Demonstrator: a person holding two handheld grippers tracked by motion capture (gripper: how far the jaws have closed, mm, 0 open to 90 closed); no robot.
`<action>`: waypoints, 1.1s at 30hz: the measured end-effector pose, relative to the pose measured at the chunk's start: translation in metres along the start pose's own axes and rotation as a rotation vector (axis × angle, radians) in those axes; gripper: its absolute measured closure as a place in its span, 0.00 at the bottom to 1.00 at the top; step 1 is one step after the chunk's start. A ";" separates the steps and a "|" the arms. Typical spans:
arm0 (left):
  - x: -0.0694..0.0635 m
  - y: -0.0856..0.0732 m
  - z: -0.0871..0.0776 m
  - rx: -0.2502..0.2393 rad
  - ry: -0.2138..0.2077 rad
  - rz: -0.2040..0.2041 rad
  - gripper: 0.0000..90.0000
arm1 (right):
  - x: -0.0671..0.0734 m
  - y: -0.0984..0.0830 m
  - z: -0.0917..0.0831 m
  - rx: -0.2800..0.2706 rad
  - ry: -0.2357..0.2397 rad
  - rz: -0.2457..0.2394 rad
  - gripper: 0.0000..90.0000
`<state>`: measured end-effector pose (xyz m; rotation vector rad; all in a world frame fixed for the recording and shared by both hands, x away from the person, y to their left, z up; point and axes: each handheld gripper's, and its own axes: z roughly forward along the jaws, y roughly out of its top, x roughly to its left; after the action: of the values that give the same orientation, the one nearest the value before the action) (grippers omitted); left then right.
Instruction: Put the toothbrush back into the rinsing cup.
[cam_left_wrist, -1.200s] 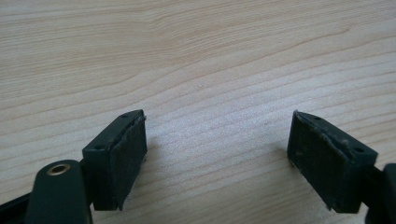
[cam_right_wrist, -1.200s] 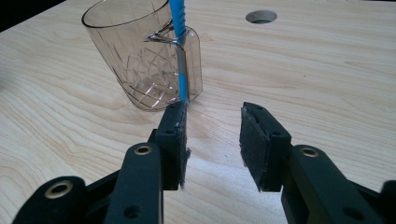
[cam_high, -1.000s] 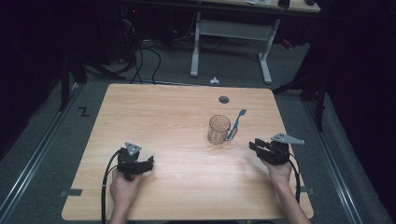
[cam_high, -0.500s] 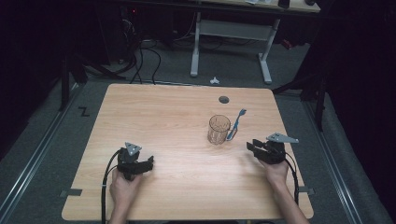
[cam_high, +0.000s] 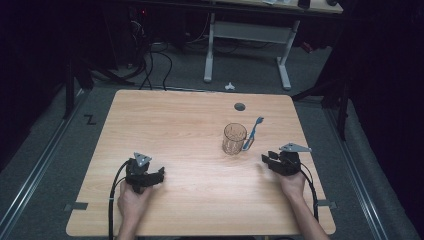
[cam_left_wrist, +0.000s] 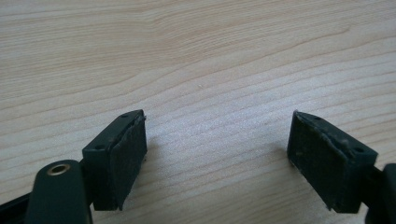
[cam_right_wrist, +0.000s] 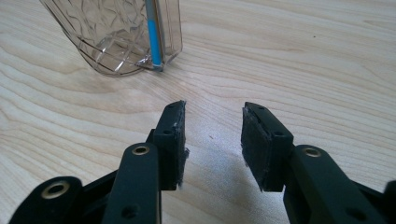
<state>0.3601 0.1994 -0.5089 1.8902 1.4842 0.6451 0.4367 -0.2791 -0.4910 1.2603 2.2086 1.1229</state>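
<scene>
On desk (cam_high: 165, 120), right of centre: glass (cam_high: 234, 139) upright, blue brush (cam_high: 252, 132) leaning on its far-right side. Right gripper (cam_high: 266, 162) sits near the glass, apart; fingers (cam_right_wrist: 173, 140) released, just been opening, nothing between. Left gripper (cam_high: 159, 174) well apart, fingers (cam_left_wrist: 122, 156) spread wide, empty.
</scene>
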 end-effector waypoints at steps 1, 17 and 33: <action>0.000 0.000 0.000 0.000 0.000 0.000 0.23 | 0.000 0.000 0.001 0.003 -0.002 -0.005 0.67; 0.000 0.000 0.000 0.000 0.000 0.000 0.23 | 0.003 -0.004 0.013 0.062 -0.060 -0.044 0.60; 0.000 0.000 0.000 0.000 0.000 0.000 0.23 | 0.005 -0.004 0.013 0.075 -0.099 -0.046 0.45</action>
<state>0.3598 0.1994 -0.5089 1.8903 1.4844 0.6453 0.4398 -0.2706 -0.5021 1.2605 2.2123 0.9484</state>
